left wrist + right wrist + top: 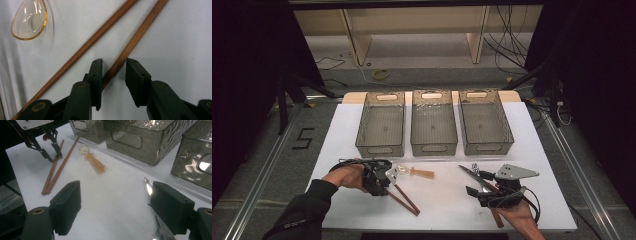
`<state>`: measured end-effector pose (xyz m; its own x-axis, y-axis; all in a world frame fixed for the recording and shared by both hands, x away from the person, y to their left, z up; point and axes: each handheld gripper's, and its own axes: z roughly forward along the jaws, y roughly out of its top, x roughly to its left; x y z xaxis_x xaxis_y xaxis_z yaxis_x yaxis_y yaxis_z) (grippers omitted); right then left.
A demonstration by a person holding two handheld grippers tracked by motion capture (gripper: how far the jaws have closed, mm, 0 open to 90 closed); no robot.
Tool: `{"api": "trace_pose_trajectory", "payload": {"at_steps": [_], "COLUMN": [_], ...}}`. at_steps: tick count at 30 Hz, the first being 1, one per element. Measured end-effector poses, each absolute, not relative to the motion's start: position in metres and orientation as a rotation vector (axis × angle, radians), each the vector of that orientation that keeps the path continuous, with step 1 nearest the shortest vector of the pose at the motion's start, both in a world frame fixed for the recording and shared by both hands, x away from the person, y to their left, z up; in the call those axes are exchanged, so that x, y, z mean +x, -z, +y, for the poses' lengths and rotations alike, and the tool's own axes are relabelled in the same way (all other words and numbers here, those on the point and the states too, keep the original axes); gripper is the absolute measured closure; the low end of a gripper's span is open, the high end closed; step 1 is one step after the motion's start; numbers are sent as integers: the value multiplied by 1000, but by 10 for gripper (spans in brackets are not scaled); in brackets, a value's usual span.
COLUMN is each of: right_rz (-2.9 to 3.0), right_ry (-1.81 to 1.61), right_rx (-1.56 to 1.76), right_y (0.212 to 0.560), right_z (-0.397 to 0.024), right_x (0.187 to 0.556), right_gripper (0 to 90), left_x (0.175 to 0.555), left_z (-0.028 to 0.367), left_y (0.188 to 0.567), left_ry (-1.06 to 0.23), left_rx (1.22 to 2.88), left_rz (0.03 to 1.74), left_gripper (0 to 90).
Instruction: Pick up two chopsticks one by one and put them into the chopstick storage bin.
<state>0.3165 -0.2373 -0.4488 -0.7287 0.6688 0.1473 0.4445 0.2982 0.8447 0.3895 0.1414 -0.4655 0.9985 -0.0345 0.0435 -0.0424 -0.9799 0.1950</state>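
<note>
Two brown chopsticks (405, 198) lie on the white table cover, crossing near their far ends. My left gripper (113, 63) stands open low over them, and one chopstick (117, 65) runs between its jaws, close to the left one. The other chopstick (82, 51) lies outside the jaws. My left gripper (381, 180) is at the front left, and the right gripper view shows this left gripper (51, 153) over the chopsticks (57, 171). An amber plastic spoon (416, 172) lies just beyond. My right gripper (115, 192) is wide open; a pointed metal utensil (149, 187) lies along its right jaw.
Three grey see-through bins (381, 125), (433, 122), (485, 121) stand side by side across the back of the table. The spoon's clear bowl (28, 20) sits left of the chopsticks. A brown handle (497, 218) sticks out under my right hand near the front edge.
</note>
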Motion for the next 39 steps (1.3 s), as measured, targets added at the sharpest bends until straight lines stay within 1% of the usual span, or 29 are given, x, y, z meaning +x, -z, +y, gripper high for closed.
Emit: {"api": "trace_pose_trajectory", "payload": {"at_steps": [2,5,10,18,28,39], "right_rz": [2333,2336,2340,2342,2348,2353], "right_ry": [-1402,-1400,-1398,-1399,-1398,-1395], "right_rx": [1024,1023,1021,1023,1017,1014], "right_y": [449,449,449,449,449,449], "right_z": [-237,-237,-237,-237,-237,-236], "right_x": [317,317,317,317,317,317], "right_gripper": [256,256,257,258,259,262], "left_x": [388,386,384,383,382,381], "left_z": [141,140,141,141,143,142], "left_y": [466,466,466,466,466,466], "left_ry": [-60,-61,-59,-58,-59,-65], "left_rx": [2948,2947,2942,2940,2925,2927], "left_rz": [-74,-79,-99,-122,-197,-220], "left_gripper": [698,709,752,779,819,829]}}
